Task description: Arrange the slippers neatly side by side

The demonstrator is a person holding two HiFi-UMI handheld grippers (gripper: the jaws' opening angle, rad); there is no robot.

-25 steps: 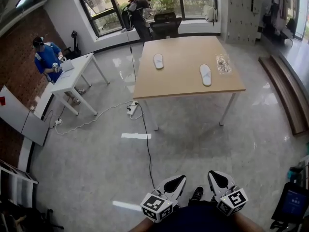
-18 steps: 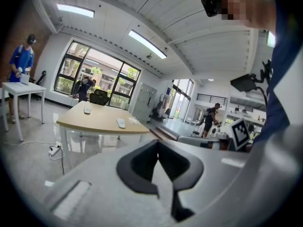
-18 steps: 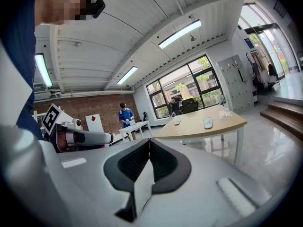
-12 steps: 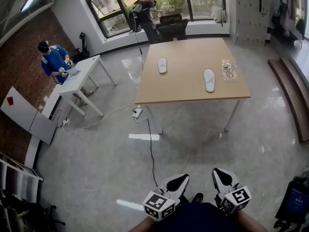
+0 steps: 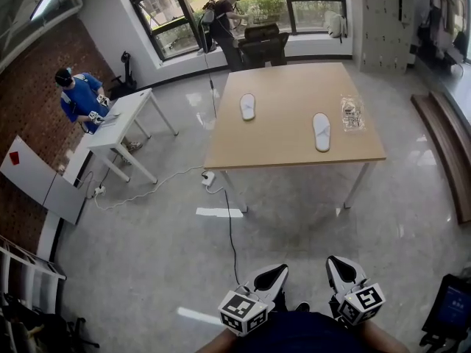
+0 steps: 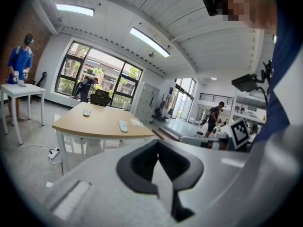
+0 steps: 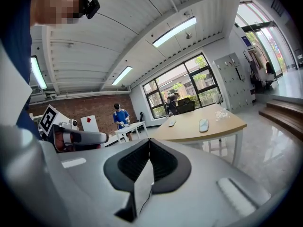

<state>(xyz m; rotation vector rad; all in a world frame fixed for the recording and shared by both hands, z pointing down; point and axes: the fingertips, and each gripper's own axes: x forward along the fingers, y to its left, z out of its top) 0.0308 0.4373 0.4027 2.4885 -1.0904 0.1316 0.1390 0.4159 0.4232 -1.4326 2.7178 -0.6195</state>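
Both grippers were held low in front of the person, at 6 o'clock in the head view. The left gripper (image 5: 266, 277) was closed with nothing in it, and its own view showed the dark pads of the left gripper (image 6: 158, 167) meeting. The right gripper (image 5: 341, 271) was the same: jaws together, empty, confirmed in the right gripper (image 7: 148, 167) view.

The task things were far off at 12 o'clock on the wooden table (image 5: 287, 134). The first slipper (image 5: 248, 107) lay at 9 o'clock of the tabletop centre. The second slipper (image 5: 321, 132) lay at 4 o'clock of the first, well apart from it. Both long axes ran roughly 12 to 6. A clear plastic packet (image 5: 352, 113) sat just beside the second slipper at 2 o'clock. The floor between person and table was bare except for a black cable (image 5: 227, 223) running toward 6 o'clock from the table's near left leg.

Judgement: the task was not started, and the step in hand was the walk-up to the table. To do it well:
- Keep clear of the cable, and stop square at the table's near edge.
- Open the jaws only once within reach.
- Probably take one slipper per gripper, pinching at the side edge.
- Slide the first slipper toward the second, since they were already near parallel.
- Keep off the packet.

Risk: a pinch on the thin, soft sole could slip.
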